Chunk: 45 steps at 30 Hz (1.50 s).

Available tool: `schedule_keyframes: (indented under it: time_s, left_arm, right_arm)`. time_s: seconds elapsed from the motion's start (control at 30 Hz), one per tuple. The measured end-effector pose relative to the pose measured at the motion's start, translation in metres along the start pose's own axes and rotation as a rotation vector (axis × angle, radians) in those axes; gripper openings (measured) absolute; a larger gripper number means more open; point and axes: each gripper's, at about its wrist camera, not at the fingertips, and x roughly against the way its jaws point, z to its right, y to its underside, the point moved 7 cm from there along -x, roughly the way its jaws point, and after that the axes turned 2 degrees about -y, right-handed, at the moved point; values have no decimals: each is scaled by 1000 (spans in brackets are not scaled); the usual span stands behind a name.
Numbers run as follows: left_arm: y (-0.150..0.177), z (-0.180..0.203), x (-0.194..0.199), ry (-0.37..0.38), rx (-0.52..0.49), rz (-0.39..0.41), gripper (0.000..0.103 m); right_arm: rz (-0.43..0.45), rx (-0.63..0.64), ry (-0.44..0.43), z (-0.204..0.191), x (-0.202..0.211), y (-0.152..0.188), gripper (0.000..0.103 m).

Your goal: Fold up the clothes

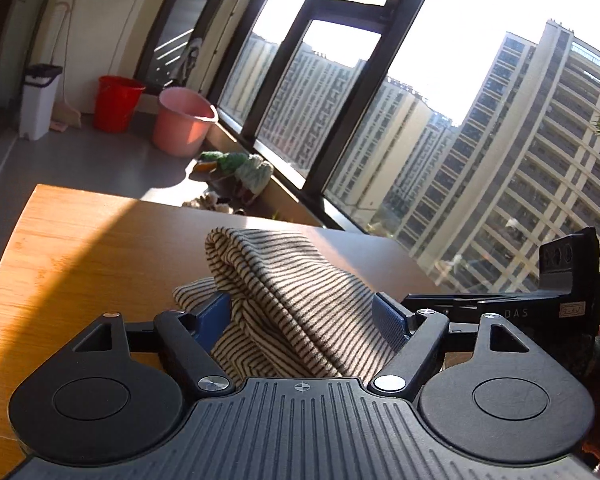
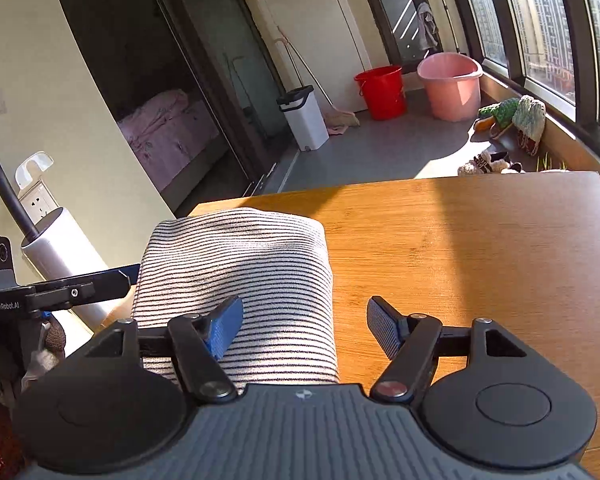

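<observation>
While the striped garment [image 2: 236, 280] lies folded in a thick bundle on the wooden counter [image 2: 480, 248], the left gripper [image 1: 304, 312] straddles it spread, the right gripper [image 2: 304, 328] spread over its edge, so the fold looks nearly finished, perhaps needing smoothing, on a sunlit balcony.

**Hard sunlight, deep shadow, fisheye bending**

Both views are being lit by strong daylight coming in through the windows [image 1: 340, 128]. The sky is being blown out to plain white. The wooden surface [image 2: 480, 240] is being split into a bright sunlit band and soft-edged shadow. The striped cloth [image 1: 284, 280] is being crossed by the same patches of light and shade. Straight lines are being bowed toward the edges, and the corners are being darkened. The bedroom doorway [image 2: 160, 92] is being left dim.
</observation>
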Motion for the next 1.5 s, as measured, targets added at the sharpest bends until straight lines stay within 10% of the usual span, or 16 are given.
schedule_keyframes:
  time_s: [0.27, 0.5, 0.73, 1.0, 1.3, 1.5]
  left_arm:
    - [50, -5, 33, 84, 93, -67, 57]
    - [56, -27, 39, 12, 140, -65, 50]
    - [64, -22, 36, 45, 124, -95, 45]
    - [75, -6, -1, 89, 114, -152, 41]
    - [79, -11, 6, 79, 81, -163, 44]
    - [63, -39, 54, -14, 86, -89, 67]
  right_arm:
    - [101, 321, -36, -73, 51, 48, 73]
    - [45, 830, 89, -143, -10, 89, 77]
    - [97, 395, -60, -115, 14, 24, 11]
    - [76, -36, -362, -99, 22, -19, 11]
    - [-91, -120, -360, -89, -34, 45, 8]
    - [-72, 112, -270, -110, -34, 60, 9]
